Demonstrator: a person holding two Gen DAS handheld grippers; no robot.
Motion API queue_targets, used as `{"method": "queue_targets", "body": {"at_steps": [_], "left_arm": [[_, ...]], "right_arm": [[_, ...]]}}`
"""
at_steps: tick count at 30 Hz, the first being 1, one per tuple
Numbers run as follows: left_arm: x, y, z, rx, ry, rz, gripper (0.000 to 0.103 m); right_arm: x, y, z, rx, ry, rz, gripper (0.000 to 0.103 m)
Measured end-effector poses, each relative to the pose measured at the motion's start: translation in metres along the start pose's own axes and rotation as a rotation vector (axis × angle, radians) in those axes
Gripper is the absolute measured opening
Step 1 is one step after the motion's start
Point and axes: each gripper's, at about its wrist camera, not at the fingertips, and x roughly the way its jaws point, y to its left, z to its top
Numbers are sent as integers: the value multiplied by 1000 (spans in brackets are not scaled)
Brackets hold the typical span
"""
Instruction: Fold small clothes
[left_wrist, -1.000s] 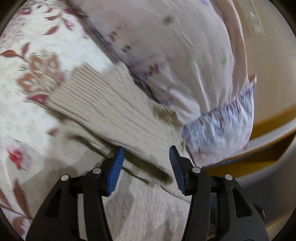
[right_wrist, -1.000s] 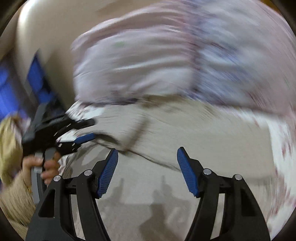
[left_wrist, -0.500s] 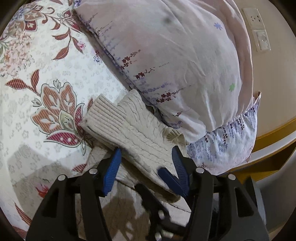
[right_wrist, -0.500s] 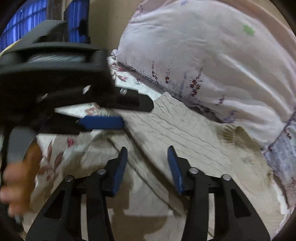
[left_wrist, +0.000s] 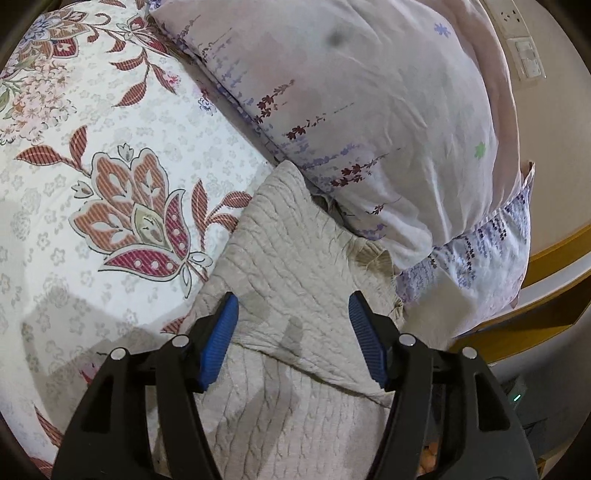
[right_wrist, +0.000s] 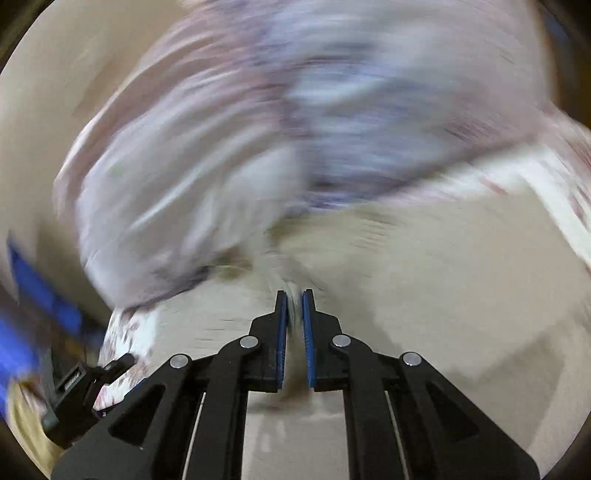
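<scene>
My right gripper (right_wrist: 293, 306) just clamped a pinch of the beige knit sweater (left_wrist: 295, 258); my left gripper (left_wrist: 291, 325) has been opening, holding nothing, above it. Sweater lies against the pillow (left_wrist: 369, 110), partly folded, I judge; more folds remain.

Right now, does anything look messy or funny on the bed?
Yes. The beige knitted sweater isn't flat: one flap lies folded slantwise over the rest, and its top corner is shoved against the flowery pillow. There's also a dark smudge on the pillow near its top.
</scene>
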Motion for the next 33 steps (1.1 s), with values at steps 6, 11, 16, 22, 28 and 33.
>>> {"method": "queue_targets", "body": {"at_steps": [6, 11, 16, 22, 28, 33], "left_arm": [[2, -1, -1, 19, -3, 0, 64], [2, 0, -1, 18, 1, -6, 64], [2, -1, -2, 31, 3, 0, 66], [0, -4, -3, 57, 15, -2, 66], [2, -13, -9, 105, 39, -2, 66], [-22, -19, -21, 190, 53, -42, 66]], "right_arm": [[-10, -69, 1, 200, 138, 81, 59], [4, -98, 16, 352, 142, 105, 55], [15, -111, 23, 366, 136, 58, 11], [-27, -88, 39, 139, -59, 54, 7], [7, -102, 31, 112, 86, -160, 8], [-17, -101, 28, 117, 84, -120, 48]]}}
